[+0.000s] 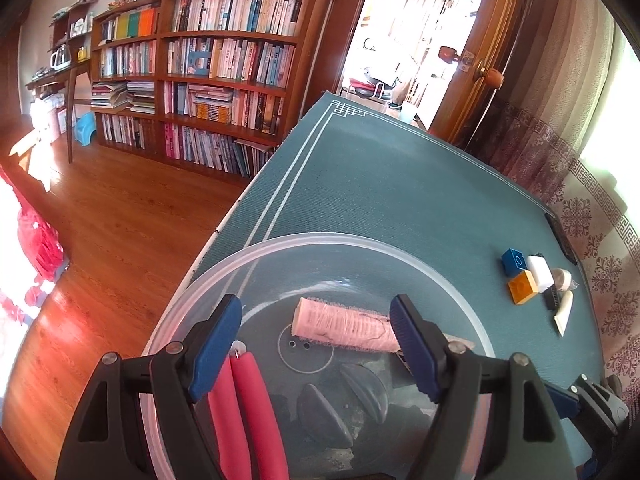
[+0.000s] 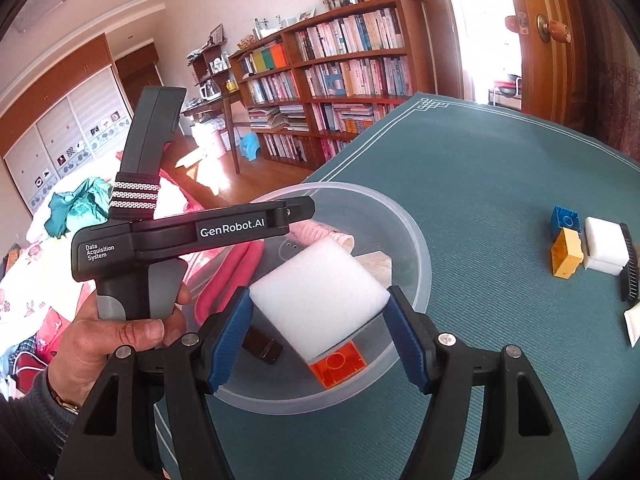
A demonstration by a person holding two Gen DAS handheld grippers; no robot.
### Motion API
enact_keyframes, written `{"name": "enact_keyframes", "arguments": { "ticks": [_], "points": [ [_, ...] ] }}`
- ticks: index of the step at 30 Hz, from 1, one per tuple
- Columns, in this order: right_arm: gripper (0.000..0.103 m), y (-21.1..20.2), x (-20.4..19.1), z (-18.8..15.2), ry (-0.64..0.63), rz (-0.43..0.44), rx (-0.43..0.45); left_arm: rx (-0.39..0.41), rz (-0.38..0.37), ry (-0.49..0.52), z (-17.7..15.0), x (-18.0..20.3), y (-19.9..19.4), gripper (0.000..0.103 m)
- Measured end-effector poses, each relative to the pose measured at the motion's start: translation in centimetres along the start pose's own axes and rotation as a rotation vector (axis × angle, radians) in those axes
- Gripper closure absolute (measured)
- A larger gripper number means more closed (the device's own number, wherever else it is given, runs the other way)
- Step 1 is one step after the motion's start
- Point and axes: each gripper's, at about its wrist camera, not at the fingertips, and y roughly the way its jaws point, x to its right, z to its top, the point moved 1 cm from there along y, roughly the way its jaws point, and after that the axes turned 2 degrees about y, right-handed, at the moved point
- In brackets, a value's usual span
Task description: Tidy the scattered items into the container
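Two tongs are in view. The right tongs (image 2: 320,334) are clamped on one white foam block (image 2: 320,296), its flat face up and a corner pointing down toward the camera; it hangs just above the clear round plastic container (image 2: 416,248). The left tongs (image 1: 316,340) stand apart with nothing between them, hovering over the same container (image 1: 320,240). In the right wrist view the left device is gripped by a hand (image 2: 116,336) beside the bowl.

The container sits on the green tabletop (image 1: 400,176) near its left edge. Inside it lie one pink roll (image 1: 340,326), its long axis running across the bowl from left to right, one red looped foam-handled item (image 1: 248,408) with its two arms side by side, their long axis pointing from the near rim toward the bowl's centre, one orange brick (image 2: 340,364) studs-up, and one dark brown piece (image 2: 262,348). Other things at the bottom are too unclear to name.

Toward the tabletop's right edge a small cluster lies, well apart from the container: one blue brick (image 2: 565,219), one yellow-orange brick (image 2: 566,258) touching it, one more white foam block (image 2: 604,248) just beside them, one black comb (image 2: 630,264) lying along that block's far side, and one white tube (image 1: 564,312).
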Motion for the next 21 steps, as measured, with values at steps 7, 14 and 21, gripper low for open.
{"name": "enact_keyframes", "arguments": {
  "ticks": [7, 14, 21],
  "points": [
    [0.032, 1.4, -0.6, 0.4, -0.007, 0.005, -0.020, 0.029, 0.034, -0.012, -0.3, -1.1, -1.1, 0.021],
    [0.030, 2.7, -0.8, 0.7, -0.012, -0.003, -0.039, 0.025, 0.031, -0.046, -0.8, -2.2, -1.3, 0.020],
    [0.028, 2.8, -0.4, 0.8, 0.007, 0.018, -0.040, 0.027, 0.044, -0.038, -0.9, -1.9, -1.6, 0.020]
  ]
}}
